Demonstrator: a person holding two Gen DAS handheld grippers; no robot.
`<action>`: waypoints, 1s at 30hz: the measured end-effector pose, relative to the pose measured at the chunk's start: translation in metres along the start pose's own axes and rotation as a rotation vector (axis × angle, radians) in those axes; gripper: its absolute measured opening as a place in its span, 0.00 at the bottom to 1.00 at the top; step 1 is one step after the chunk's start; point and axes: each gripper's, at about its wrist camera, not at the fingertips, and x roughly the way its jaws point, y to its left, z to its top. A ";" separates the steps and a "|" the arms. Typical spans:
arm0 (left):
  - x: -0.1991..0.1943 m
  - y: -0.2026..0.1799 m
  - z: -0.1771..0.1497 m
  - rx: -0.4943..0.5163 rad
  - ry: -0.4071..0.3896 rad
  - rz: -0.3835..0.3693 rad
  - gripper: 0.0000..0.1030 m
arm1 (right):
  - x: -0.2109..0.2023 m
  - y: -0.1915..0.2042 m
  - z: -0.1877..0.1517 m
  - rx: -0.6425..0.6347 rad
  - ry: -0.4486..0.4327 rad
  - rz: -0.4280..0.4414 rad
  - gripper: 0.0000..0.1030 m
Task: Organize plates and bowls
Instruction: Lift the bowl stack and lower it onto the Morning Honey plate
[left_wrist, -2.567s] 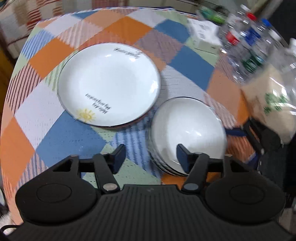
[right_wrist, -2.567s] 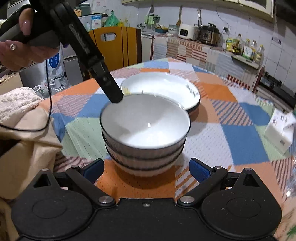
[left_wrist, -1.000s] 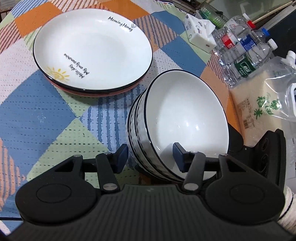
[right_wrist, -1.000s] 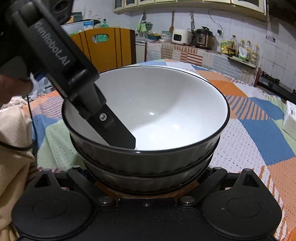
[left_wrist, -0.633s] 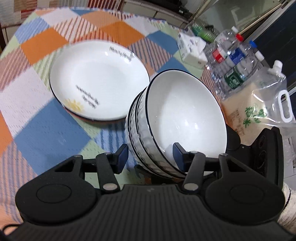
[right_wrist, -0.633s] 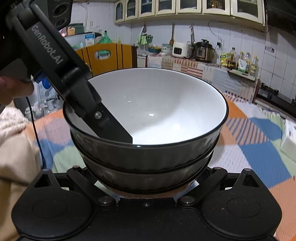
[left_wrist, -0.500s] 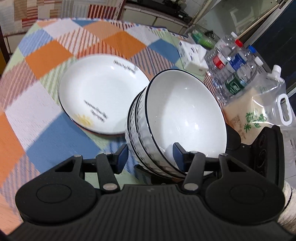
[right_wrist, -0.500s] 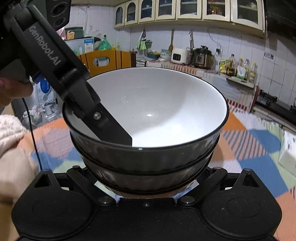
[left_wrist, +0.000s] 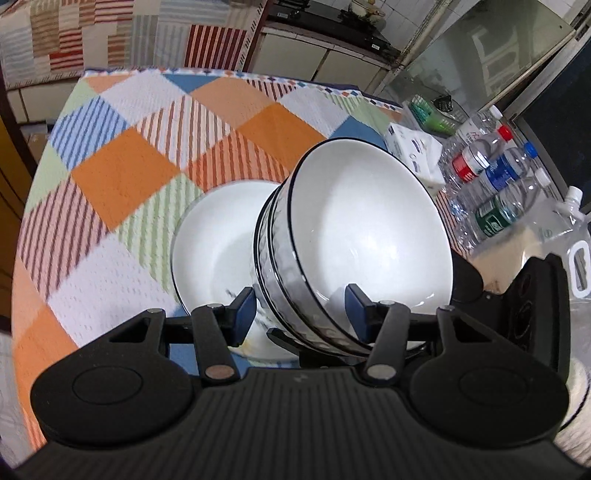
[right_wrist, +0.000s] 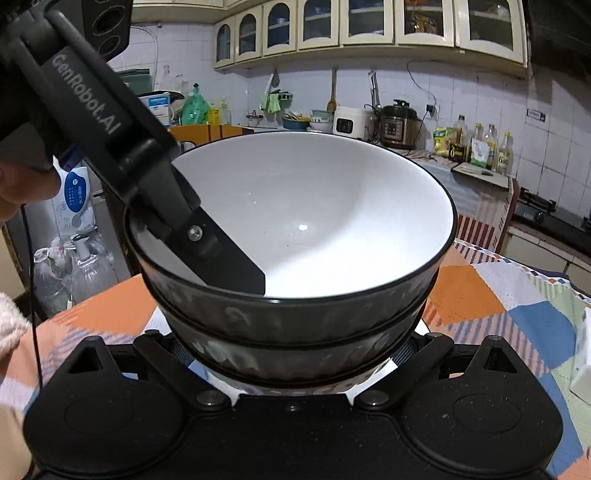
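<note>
While the left gripper (left_wrist: 301, 308) is pinching the near wall of the stack of bowls (left_wrist: 354, 243), one blue-padded finger inside the top bowl and the other outside against the ribbed wall, the right gripper (right_wrist: 295, 363) is cradling the stack low down, its fingers pressed against either side of the bottom bowl, their tips hidden beneath it. Both are carrying the stack clear of the surface (left_wrist: 125, 173), with the rims tipping toward the left camera. The stack is hanging partly over the white plates (left_wrist: 218, 243), which are lying on the checked cloth just below and to the left of it in the left view. I judge the step in hand to be setting the bowls onto the plates. Doing it well is asking for both hands to be travelling together, for the stack to be levelling before it is going down, for the base to be landing centred in the plate's well, and for the fingers to be letting go only once the bowls are resting flat. The water bottles (left_wrist: 491, 173) and the tissue pack (left_wrist: 413, 155) are standing well apart at the right
</note>
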 end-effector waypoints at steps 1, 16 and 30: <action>0.002 0.002 0.004 0.003 -0.001 0.002 0.49 | 0.004 -0.002 0.004 -0.011 0.005 -0.004 0.97; 0.061 0.038 0.014 -0.050 0.024 0.014 0.49 | 0.052 -0.015 -0.006 0.017 0.110 -0.034 0.97; 0.082 0.043 0.012 -0.096 0.028 0.025 0.49 | 0.058 -0.024 -0.013 0.060 0.155 -0.037 0.97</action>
